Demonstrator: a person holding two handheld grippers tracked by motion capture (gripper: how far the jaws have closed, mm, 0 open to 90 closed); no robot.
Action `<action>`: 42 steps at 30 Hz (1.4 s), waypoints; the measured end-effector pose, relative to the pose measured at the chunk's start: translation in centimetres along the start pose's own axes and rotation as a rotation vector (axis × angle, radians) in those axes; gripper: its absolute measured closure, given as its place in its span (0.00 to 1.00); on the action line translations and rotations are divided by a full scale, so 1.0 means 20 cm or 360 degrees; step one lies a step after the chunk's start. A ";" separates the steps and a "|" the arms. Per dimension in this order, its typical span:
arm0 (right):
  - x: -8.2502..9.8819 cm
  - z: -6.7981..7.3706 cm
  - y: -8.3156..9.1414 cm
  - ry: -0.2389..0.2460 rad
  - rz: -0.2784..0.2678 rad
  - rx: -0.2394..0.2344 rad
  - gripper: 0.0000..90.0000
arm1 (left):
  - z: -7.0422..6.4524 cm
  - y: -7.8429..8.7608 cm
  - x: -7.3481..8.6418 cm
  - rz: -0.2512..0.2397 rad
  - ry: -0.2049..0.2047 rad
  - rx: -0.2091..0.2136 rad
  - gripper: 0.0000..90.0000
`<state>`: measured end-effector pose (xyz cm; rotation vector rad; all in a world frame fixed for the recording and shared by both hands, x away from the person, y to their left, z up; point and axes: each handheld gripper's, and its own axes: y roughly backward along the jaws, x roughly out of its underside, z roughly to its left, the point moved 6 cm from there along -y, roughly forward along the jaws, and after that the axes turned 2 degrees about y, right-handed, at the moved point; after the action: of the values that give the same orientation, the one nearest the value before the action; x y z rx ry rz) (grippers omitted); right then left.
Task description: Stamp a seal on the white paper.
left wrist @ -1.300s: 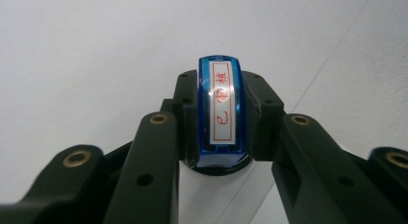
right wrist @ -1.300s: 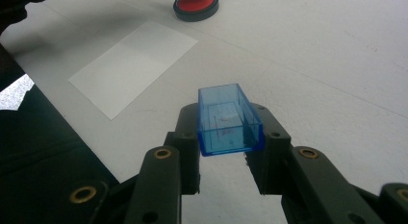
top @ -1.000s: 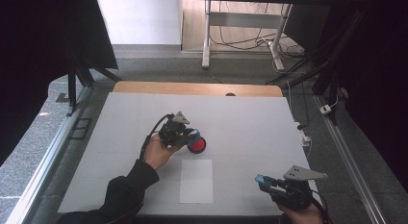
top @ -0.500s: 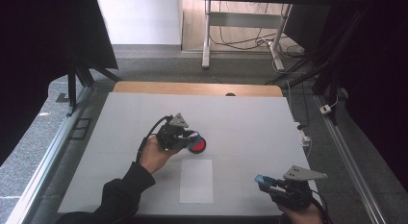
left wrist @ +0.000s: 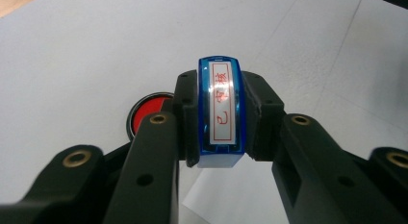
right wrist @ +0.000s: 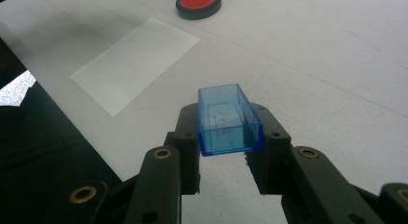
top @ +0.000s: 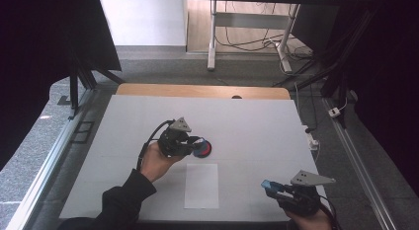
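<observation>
My left gripper (left wrist: 220, 119) is shut on a blue stamp (left wrist: 220, 113) whose white label carries red characters. In the high view the left gripper (top: 194, 143) hangs just left of a round red ink pad (top: 204, 149) in a black rim, and the ink pad (left wrist: 144, 116) lies behind the left jaw. A white paper sheet (top: 201, 185) lies nearer the person, below the pad. My right gripper (right wrist: 226, 132) is shut on a clear blue plastic cap (right wrist: 228, 119), open side up, low over the table's front right corner (top: 271, 186).
The white table top (top: 247, 126) ends in a wooden strip (top: 197, 90) at the far side. Metal rails run along both sides. A desk frame and cables (top: 232, 40) stand on the floor beyond. The person's dark sleeve (top: 121, 203) enters at the bottom left.
The left gripper with the stamp has lifted a little and drawn back left off the ink pad. The right gripper has stayed still.
</observation>
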<state>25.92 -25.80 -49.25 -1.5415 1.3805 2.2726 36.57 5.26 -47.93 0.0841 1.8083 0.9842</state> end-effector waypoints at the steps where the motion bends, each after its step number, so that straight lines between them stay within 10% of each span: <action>1: 0.00 0.00 0.00 -0.0001 -0.0001 -0.0001 0.75 | -0.01 0.00 0.00 0.0003 -0.0008 0.0005 0.78; 42: 0.00 0.00 0.00 0.0004 -0.0004 0.0005 0.75 | -0.23 0.04 0.13 0.0021 -0.0072 0.0102 0.78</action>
<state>25.91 -25.80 -49.22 -1.5447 1.3808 2.2669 31.34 4.35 -48.58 0.1568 1.8001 0.9267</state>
